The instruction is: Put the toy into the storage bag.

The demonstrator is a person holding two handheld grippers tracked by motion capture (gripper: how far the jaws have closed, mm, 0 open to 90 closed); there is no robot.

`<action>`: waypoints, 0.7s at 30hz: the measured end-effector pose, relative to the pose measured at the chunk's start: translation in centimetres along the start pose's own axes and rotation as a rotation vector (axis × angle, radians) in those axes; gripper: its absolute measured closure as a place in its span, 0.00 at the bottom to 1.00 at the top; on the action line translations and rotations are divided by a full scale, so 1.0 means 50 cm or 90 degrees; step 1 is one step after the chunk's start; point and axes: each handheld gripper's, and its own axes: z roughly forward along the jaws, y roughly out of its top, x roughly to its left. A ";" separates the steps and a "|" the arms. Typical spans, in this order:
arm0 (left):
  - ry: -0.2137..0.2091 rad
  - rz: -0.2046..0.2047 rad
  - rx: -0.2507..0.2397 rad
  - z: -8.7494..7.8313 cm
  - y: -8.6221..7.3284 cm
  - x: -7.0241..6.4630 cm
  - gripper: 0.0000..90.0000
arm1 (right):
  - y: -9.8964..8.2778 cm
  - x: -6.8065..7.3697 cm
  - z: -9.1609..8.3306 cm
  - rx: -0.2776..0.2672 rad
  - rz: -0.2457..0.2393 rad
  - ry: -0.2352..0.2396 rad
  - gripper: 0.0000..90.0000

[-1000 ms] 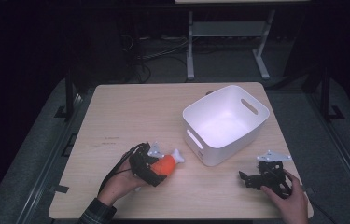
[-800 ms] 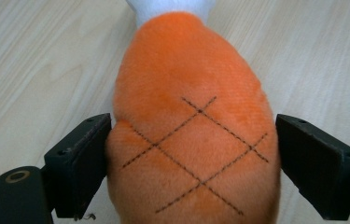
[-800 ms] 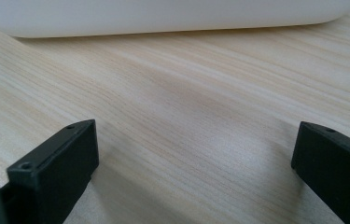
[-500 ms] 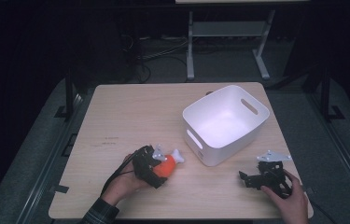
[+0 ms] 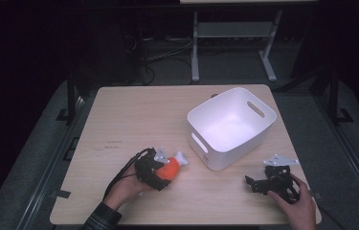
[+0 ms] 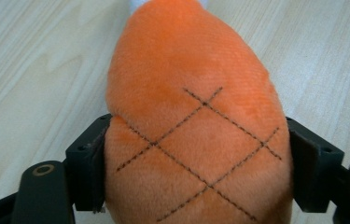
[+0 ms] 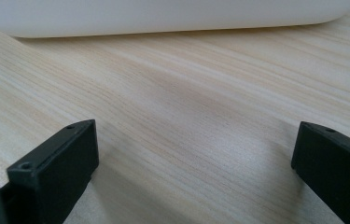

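An orange plush toy [image 5: 171, 167] with a white tip [image 5: 181, 157] lies on the wooden table [image 5: 139, 115], left of the bin. In the left gripper view the plush toy [image 6: 186, 93], stitched with a dark diamond pattern, sits between my jaws and touches both pads. My left gripper [image 5: 162, 172] has just been closing and now presses on the toy's sides. Near the front right edge, my right gripper [image 5: 252, 184] rests low on the table and stands open [image 7: 196, 158], with bare wood between its jaws.
A white plastic bin [image 5: 225, 153] with handle slots stands right of centre, tilted diagonally; its wall [image 7: 163, 16] runs just ahead of the right gripper. Beyond the table's far edge are dark floor, cables and a metal stand [image 5: 196, 52].
The left jaws have drawn in against the orange toy. Both hands, the toy and the bin stay where they were.
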 end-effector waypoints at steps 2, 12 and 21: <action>-0.008 -0.005 -0.004 -0.004 -0.002 0.004 0.25 | 0.000 0.000 0.000 0.000 0.000 0.000 0.00; -0.020 -0.017 -0.021 -0.025 -0.009 0.018 0.25 | 0.000 0.000 0.000 0.000 0.000 0.000 0.00; -0.030 -0.014 -0.032 -0.047 -0.011 0.026 0.25 | 0.000 0.000 0.000 0.000 0.000 0.000 0.00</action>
